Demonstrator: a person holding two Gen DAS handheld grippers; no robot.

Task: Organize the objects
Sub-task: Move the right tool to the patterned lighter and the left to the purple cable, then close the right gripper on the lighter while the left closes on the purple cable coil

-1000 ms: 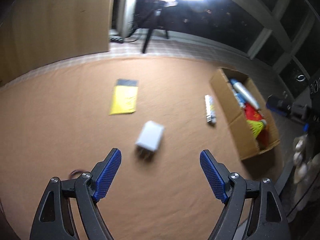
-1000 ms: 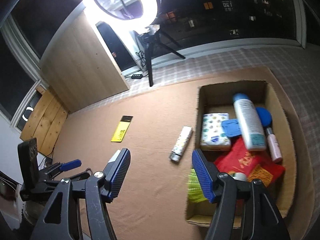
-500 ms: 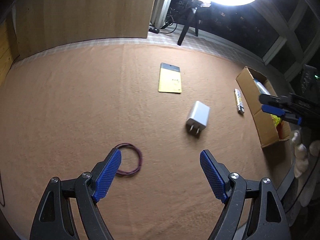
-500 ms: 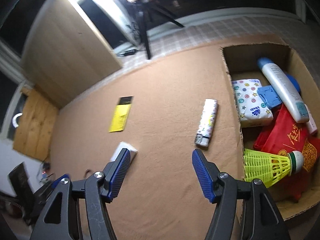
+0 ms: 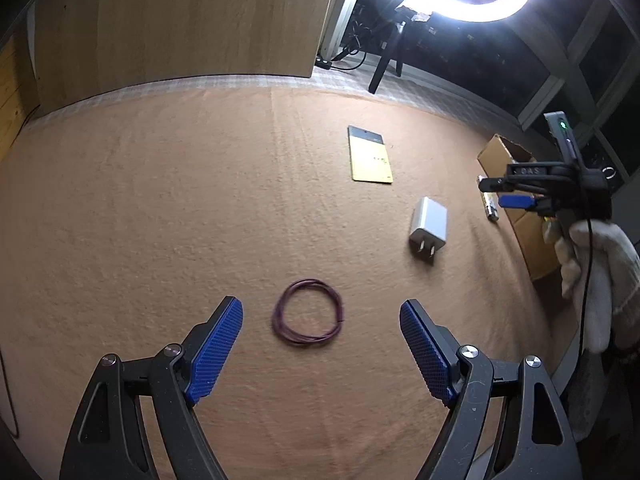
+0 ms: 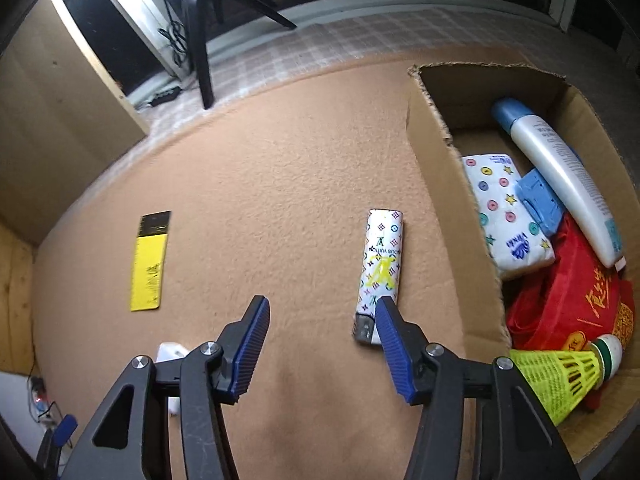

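Our left gripper [image 5: 321,350], ribbed blue jaws spread wide and empty, frames a thin purple wire loop [image 5: 307,312] on the fuzzy tan counter [image 5: 160,220]. Our right gripper [image 6: 320,344], jaws just narrowing, ungrasping, hovers beside a monogrammed white lighter [image 6: 380,268] near the corrugated cardboard box [image 6: 448,184].

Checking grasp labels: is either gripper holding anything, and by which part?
Nothing is held. The left gripper and right gripper are both empty, above the cloth.
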